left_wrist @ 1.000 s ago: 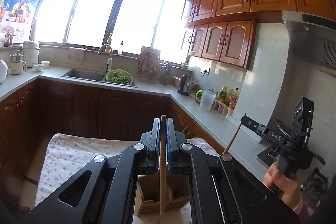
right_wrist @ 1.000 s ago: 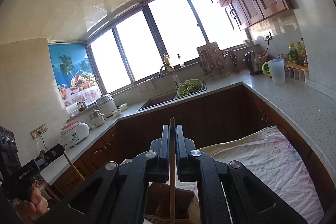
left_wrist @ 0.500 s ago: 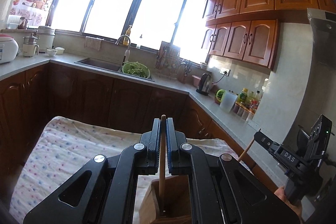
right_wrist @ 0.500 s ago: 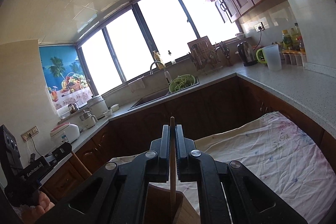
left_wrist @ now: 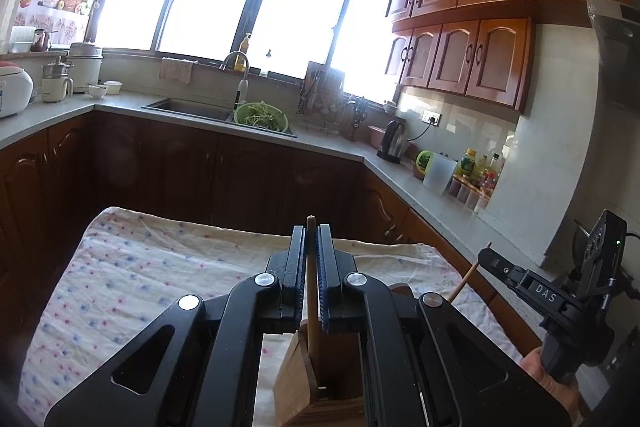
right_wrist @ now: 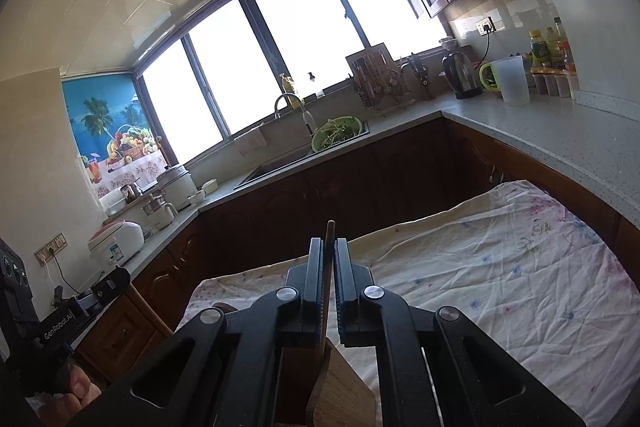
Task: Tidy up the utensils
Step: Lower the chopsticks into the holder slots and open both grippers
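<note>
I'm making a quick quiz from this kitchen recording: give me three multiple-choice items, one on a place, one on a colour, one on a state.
1. Where does the green colander of greens sit?
A. by the sink
B. on the cloth-covered table
C. on the window sill

2. What colour is the jug beside the kettle?
A. red
B. white
C. black

3. What is the left tool doing?
A. standing open and empty
B. gripping a wooden stick
C. gripping a spoon bowl

Answers:
1. A, it rests at the sink's right end under the tap.
2. B, its translucent white body shows on the counter.
3. B, the stick stands clamped over the wooden holder.
</note>
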Demonstrator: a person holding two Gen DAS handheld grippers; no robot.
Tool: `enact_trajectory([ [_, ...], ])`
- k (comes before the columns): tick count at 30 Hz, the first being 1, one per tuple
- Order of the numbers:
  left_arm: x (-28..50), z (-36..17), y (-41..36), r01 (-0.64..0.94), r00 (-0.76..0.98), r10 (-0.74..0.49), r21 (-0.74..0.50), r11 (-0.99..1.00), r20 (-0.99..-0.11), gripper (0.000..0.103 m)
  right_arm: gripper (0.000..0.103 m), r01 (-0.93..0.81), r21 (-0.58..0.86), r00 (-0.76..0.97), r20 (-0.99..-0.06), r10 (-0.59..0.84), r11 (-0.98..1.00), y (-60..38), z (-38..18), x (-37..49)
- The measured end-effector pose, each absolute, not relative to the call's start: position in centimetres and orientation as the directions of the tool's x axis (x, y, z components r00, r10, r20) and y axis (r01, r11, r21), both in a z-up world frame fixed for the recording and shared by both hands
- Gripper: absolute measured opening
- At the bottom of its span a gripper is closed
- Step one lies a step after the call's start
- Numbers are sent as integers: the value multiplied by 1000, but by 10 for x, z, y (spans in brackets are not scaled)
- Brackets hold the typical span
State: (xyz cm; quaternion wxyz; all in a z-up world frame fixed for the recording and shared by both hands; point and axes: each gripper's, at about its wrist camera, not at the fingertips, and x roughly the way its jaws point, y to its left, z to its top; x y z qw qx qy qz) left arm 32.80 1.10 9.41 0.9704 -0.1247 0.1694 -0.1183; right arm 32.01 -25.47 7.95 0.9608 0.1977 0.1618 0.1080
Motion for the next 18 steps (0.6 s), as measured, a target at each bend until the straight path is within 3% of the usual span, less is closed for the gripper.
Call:
enact_trajectory([
  [2, 330, 93, 11, 182, 910, -271, -283, 942, -315, 7, 10, -142, 419, 922, -274, 274, 897, -254, 80, 320],
  [3, 330, 93, 11, 177, 906, -269, -284, 942, -327, 17, 14, -139, 422, 921, -278, 274, 896, -255, 80, 319],
  [4, 330, 92, 13, 169, 903, -265, -288, 943, -337, 40, 30, -135, 422, 918, -288, 274, 896, -256, 81, 319],
  [5, 328, 92, 15, 159, 904, -258, -294, 943, -340, 53, 43, -140, 430, 914, -291, 284, 892, -257, 81, 318],
  [6, 324, 92, 18, 150, 908, -252, -301, 942, -334, 68, 72, -144, 442, 912, -289, 293, 885, -259, 81, 316],
  [7, 320, 93, 21, 147, 911, -249, -307, 940, -328, 71, 85, -145, 455, 913, -281, 297, 878, -263, 82, 312],
  [9, 314, 94, 24, 133, 906, -239, -301, 944, -349, 76, 85, -143, 468, 920, -262, 292, 872, -270, 85, 300],
  [12, 298, 91, 32, 110, 902, -222, -300, 947, -370, 84, 101, -136, 481, 912, -282, 299, 866, -282, 89, 285],
  [18, 259, 81, 42, 85, 881, -219, -314, 945, -420, 88, 102, -122, 474, 898, -321, 300, 872, -301, 85, 240],
])
